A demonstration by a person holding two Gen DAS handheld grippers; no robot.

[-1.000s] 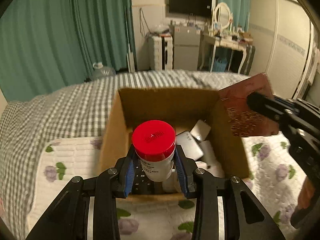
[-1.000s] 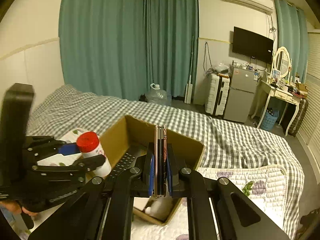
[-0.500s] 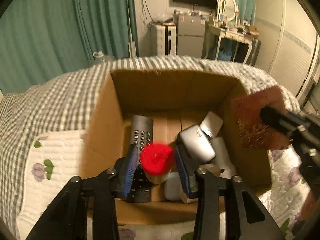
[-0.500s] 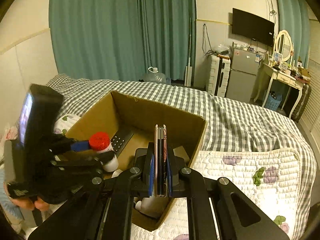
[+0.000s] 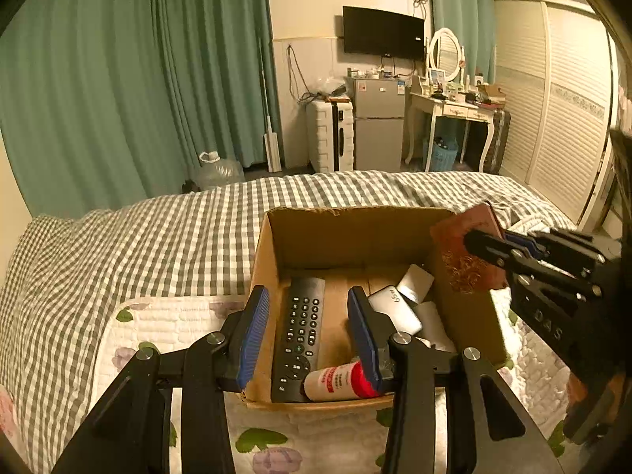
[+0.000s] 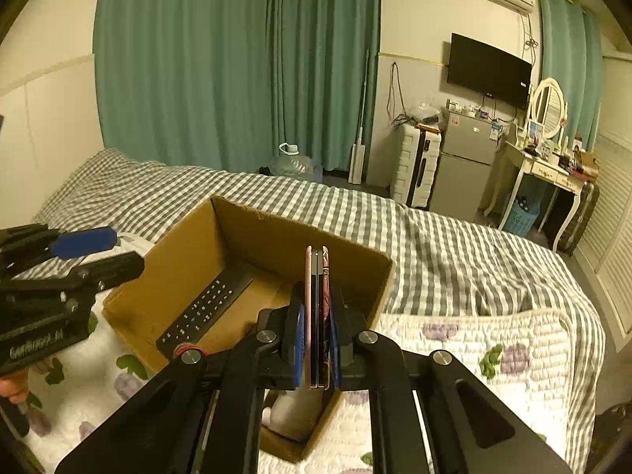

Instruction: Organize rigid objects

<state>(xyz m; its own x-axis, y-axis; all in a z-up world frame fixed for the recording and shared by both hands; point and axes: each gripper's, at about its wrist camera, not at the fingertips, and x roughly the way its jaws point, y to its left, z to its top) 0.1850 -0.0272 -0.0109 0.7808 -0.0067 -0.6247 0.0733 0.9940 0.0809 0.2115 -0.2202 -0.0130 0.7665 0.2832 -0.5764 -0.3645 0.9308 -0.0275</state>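
An open cardboard box (image 5: 355, 233) (image 6: 276, 233) sits on the bed. In it lie a black remote (image 5: 300, 331) (image 6: 205, 308), a red-capped white bottle (image 5: 339, 385) on its side at the near wall, and white and silver gadgets (image 5: 399, 312). My left gripper (image 5: 308, 328) is open and empty above the box's near edge. My right gripper (image 6: 316, 331) is shut on a phone in a red patterned case (image 6: 316, 304) (image 5: 470, 252), held upright on edge over the box's right side.
The box rests on a white floral quilt (image 6: 474, 347) over a grey checked bedspread (image 5: 158, 245). Beyond the bed are teal curtains, a water jug (image 5: 215, 170), a white suitcase, a small fridge (image 5: 379, 122) and a dressing table.
My left gripper opened and let the red-capped bottle go; it now lies on its side in the box. The left gripper pulled back and up. The right gripper still holds the phone.
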